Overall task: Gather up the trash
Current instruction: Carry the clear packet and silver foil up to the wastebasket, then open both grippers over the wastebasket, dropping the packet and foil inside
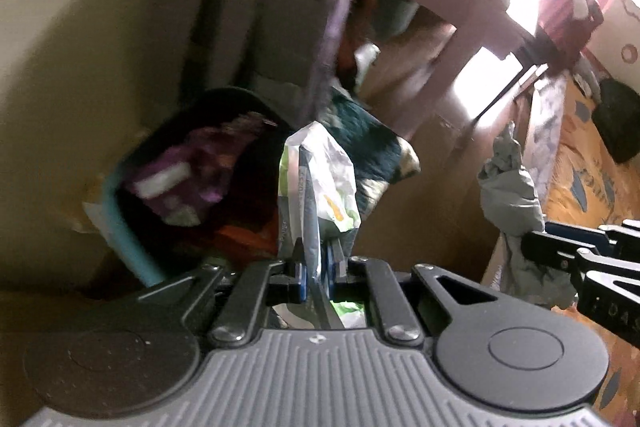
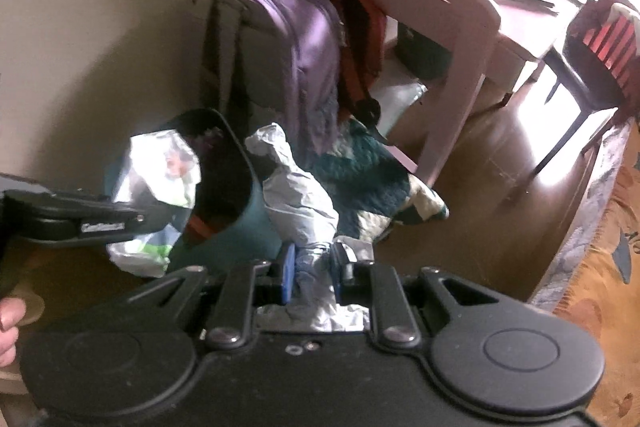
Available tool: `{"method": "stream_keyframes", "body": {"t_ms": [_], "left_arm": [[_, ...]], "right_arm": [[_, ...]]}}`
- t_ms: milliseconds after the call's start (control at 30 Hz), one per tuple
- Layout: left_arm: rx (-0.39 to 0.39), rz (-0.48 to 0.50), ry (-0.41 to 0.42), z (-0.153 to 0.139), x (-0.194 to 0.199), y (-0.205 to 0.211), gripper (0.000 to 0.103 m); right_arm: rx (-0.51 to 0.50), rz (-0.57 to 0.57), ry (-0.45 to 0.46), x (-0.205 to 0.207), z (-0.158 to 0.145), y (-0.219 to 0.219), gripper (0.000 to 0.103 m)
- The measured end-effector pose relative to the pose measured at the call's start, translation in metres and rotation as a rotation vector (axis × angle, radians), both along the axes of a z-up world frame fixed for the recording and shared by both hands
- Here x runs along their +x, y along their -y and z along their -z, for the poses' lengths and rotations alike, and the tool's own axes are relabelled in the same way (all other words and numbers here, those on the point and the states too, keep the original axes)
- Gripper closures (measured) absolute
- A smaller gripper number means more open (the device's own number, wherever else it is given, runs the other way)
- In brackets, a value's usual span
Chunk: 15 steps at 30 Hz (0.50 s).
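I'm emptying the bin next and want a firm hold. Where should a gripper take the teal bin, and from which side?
Pinch the teal bin at its upper rim from above, one finger inside, one outside: the open top faces up and the thin wall suits narrow jaws. Both grippers are full now.

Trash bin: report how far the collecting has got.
Done: the bin already holds a purple wrapper. In hand: the left gripper pinches a white-green wrapper; the right gripper clamps crumpled grey paper. Left: dropping both into the bin.

left claw (image 1: 316, 267) pinching wrapper (image 1: 320, 183), bin (image 1: 132, 227) beyond
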<state>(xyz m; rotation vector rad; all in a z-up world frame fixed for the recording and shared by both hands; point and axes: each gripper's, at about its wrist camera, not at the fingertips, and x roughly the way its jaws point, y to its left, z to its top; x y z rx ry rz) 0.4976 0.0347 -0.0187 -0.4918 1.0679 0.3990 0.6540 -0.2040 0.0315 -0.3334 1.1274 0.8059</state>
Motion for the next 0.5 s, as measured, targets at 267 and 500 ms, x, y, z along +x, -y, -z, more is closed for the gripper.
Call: {"method": "stream_keyframes", "body": {"t_ms": [267,500], "left_arm": [[-0.005,0.008,-0.038,0.022,-0.034,-0.075,0.094],[-0.016,0.090,-0.099,0.061,-0.033,-0.089,0.094]], "right_arm": [[-0.005,0.026,-0.043,-0.027,0.012,-0.085,0.085],[-0.053,0.043,-0.071,-0.038,0.056,-0.140,0.085]]}}
